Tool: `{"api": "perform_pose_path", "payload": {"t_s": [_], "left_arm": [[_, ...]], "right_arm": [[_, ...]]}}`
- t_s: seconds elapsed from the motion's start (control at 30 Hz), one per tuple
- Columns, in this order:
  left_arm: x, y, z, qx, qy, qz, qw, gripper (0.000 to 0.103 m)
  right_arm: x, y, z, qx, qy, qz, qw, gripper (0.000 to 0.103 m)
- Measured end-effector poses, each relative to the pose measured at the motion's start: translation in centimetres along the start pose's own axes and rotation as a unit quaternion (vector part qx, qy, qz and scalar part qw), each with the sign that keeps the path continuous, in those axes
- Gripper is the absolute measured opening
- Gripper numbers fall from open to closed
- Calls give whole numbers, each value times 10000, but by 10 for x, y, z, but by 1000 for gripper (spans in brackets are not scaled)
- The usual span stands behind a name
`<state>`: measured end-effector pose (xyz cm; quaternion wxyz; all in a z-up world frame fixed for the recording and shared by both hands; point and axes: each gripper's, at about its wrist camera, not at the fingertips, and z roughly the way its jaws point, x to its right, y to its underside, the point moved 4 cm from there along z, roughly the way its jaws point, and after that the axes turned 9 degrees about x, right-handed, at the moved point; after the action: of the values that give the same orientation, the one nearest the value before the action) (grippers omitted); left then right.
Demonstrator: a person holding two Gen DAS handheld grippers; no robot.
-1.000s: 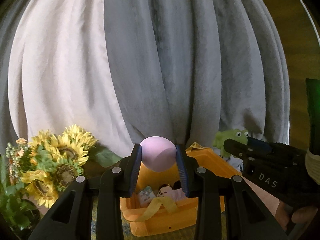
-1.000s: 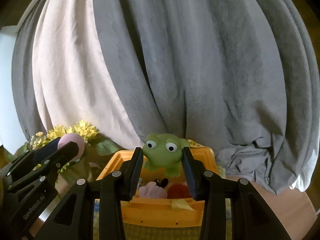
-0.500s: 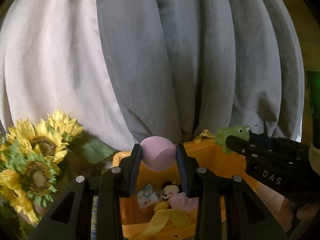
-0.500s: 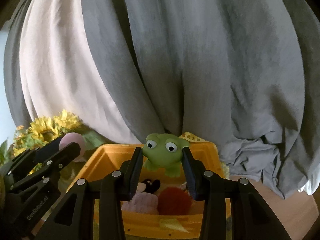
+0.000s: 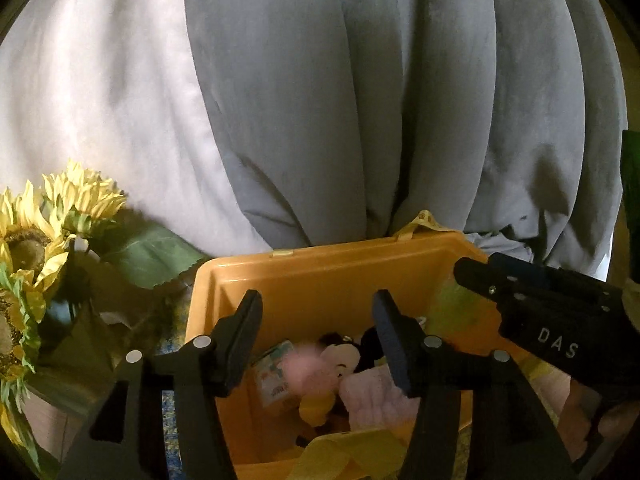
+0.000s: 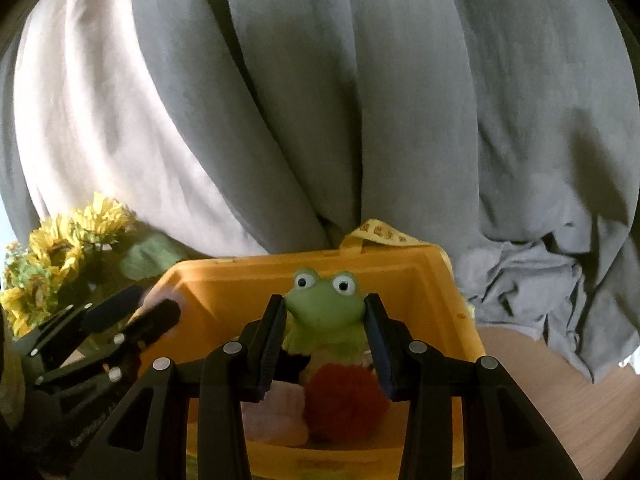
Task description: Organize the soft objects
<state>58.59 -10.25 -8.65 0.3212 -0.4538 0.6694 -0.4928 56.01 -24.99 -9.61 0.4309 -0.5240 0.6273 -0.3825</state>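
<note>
An orange bin lies below both grippers. My left gripper hangs over it and its jaws are opening, with no pad touching anything. A blurred pink ball shows just below them, over the plush mouse in the bin. My right gripper is shut on a green frog toy above the bin's far side. A red pompom and a pink cloth lie under it. The left gripper shows at the left edge there.
Sunflowers stand left of the bin. Grey and white curtains hang close behind it. A yellow ribbon drapes over the bin's near edge. Bare wooden tabletop lies to the right.
Both grippers have come forward and down over the bin. The left jaws have spread and the pink ball has left them and dropped. The frog stays gripped.
</note>
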Motion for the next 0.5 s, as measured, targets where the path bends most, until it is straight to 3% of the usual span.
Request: {"api": "perform_pose_path", "payload": {"t_s": [0.17, 0.37, 0.5], "left_arm": [[1, -3, -10, -5, -85, 16, 10000, 67], [-3, -12, -39, 124, -335, -97, 9993, 77], [-2, -17, -63, 238, -511, -18, 9984, 79]], "right_arm": [[4, -1, -2, -15, 105, -21, 9999, 49], [4, -3, -23, 56, 205, -82, 9997, 67], [3, -8, -44, 190, 341, -187, 9991, 74]]}}
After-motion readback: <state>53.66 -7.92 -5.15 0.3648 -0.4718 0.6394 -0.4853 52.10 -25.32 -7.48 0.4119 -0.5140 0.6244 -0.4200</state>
